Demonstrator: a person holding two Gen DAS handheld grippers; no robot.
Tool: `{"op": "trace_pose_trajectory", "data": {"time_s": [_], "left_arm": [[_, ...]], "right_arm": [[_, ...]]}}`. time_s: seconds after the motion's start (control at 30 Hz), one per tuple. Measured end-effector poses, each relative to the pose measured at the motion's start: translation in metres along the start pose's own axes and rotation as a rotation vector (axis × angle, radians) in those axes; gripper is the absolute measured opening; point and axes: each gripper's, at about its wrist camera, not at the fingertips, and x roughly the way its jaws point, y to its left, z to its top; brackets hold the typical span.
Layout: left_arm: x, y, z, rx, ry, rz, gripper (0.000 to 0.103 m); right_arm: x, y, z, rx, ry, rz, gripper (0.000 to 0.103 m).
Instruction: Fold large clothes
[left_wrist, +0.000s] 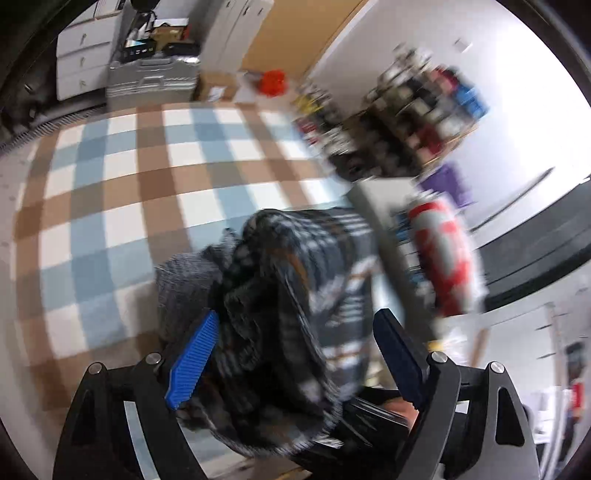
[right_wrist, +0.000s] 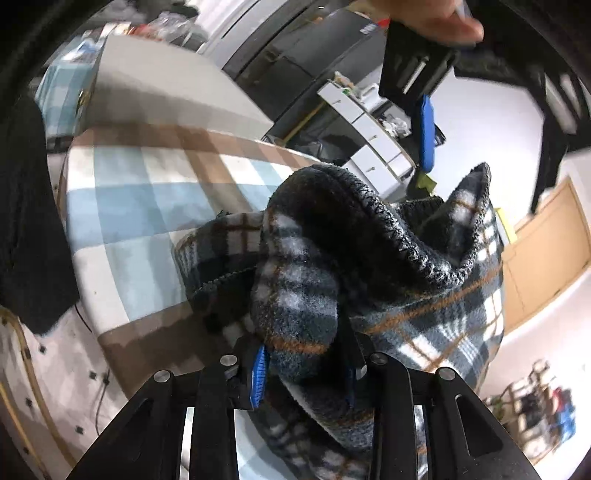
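Observation:
A dark plaid fleece garment (right_wrist: 388, 295) with white and orange lines is bunched up in the air above the checked surface. My right gripper (right_wrist: 304, 376) is shut on a thick fold of it, and the cloth fills the space between the blue pads (right_wrist: 258, 373). In the left wrist view the same garment (left_wrist: 288, 295) hangs blurred between my left gripper's (left_wrist: 295, 360) jaws, which stand wide apart; the right pad (left_wrist: 399, 358) is clear of the cloth. The right wrist view shows the left gripper (right_wrist: 487, 140) up high, above the garment, with a hand (right_wrist: 443, 22) on it.
A blue, brown and white checked cover (left_wrist: 147, 184) lies on the work surface below. Beyond it stand white drawers (left_wrist: 81, 55), a grey case (left_wrist: 151, 74) and a cluttered shelf (left_wrist: 406, 122). A red-and-white object (left_wrist: 443, 258) is at the right. Black cloth (right_wrist: 26, 221) hangs at the left.

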Motion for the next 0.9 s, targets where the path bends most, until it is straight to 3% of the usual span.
{"op": "trace_pose_trajectory", "data": {"time_s": [0.1, 0.13, 0.17, 0.37, 0.47, 0.53, 0.57, 0.73, 0.9], "left_arm": [[0.025, 0.011, 0.011, -0.052, 0.046, 0.046, 0.078], [0.025, 0.018, 0.006, -0.07, 0.057, 0.04, 0.041], [0.028, 0.022, 0.007, -0.078, 0.076, 0.021, 0.012], [0.014, 0.016, 0.01, -0.057, 0.063, 0.049, 0.009], [0.007, 0.004, 0.016, 0.021, 0.064, 0.087, 0.009], [0.008, 0.0, 0.022, 0.06, 0.063, 0.123, 0.009], [0.008, 0.0, 0.024, 0.077, 0.07, 0.141, 0.009], [0.016, 0.014, 0.022, 0.126, 0.113, 0.239, 0.009], [0.017, 0.041, 0.017, 0.098, 0.114, 0.153, 0.009]], "right_arm": [[-0.003, 0.0, -0.004, 0.03, -0.014, 0.008, 0.033], [-0.005, -0.003, -0.004, 0.044, -0.018, 0.008, 0.033], [-0.007, -0.005, -0.005, 0.054, -0.021, 0.009, 0.033], [-0.02, -0.026, -0.01, 0.162, -0.062, 0.068, 0.036], [-0.027, -0.036, -0.013, 0.22, -0.09, 0.117, 0.046], [-0.039, -0.041, -0.016, 0.265, -0.142, 0.209, 0.086], [-0.042, -0.042, -0.016, 0.277, -0.157, 0.234, 0.092], [-0.063, -0.059, -0.02, 0.408, -0.239, 0.458, 0.094], [-0.06, -0.104, -0.037, 0.677, -0.281, 0.608, 0.094]]}}
